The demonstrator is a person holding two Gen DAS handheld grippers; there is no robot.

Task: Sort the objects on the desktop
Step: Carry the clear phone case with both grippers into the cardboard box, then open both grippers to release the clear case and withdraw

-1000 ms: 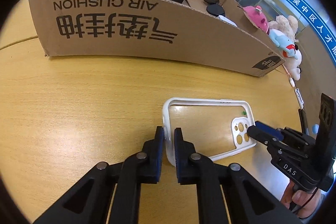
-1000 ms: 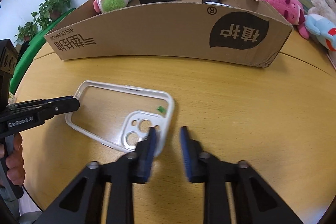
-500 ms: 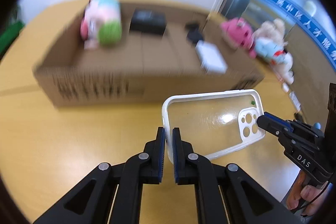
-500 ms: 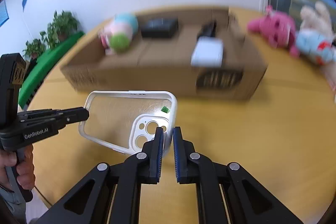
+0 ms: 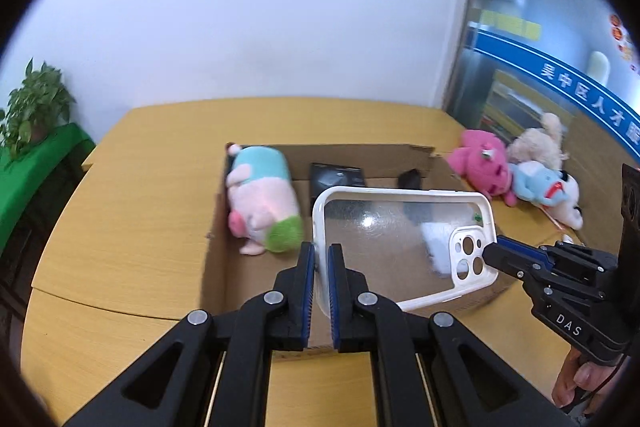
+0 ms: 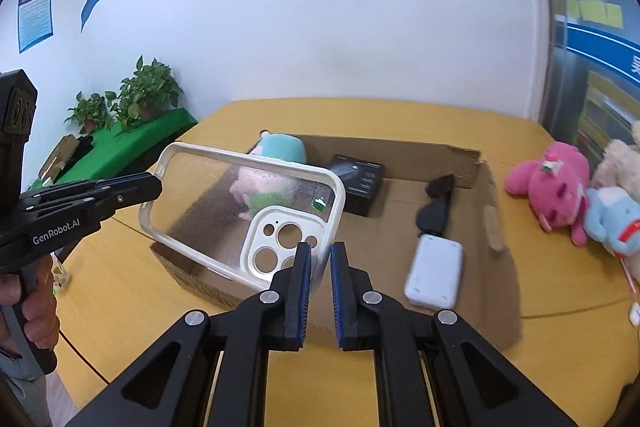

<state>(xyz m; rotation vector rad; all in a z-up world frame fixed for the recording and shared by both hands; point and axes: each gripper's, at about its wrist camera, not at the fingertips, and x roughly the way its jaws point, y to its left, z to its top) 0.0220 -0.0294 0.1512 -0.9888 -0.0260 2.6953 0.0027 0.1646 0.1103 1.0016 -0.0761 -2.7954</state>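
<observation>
A clear phone case with a white rim [image 5: 384,239] [image 6: 224,203] hangs in the air above the open cardboard box [image 5: 216,227] [image 6: 500,267]. My left gripper [image 5: 319,259] is shut on the case's plain end. My right gripper [image 6: 319,259] is shut on its camera-hole end. Each gripper shows in the other's view, the right one [image 5: 494,250] and the left one [image 6: 154,183]. In the box lie a pink and teal plush pig [image 5: 260,203] [image 6: 280,147], a black box [image 5: 336,177] [image 6: 358,183], a black item [image 6: 434,203] and a white power bank [image 6: 434,273].
Three plush toys, pink [image 5: 480,163] [image 6: 548,183], beige [image 5: 536,143] and blue [image 5: 540,183] [image 6: 612,219], lie on the yellow wooden table [image 5: 140,187] [image 6: 560,347] right of the box. Potted plants on a green stand [image 6: 132,99] are at the far left.
Both grippers closed on the case on the table, then lifted it together and carried it forward over the box.
</observation>
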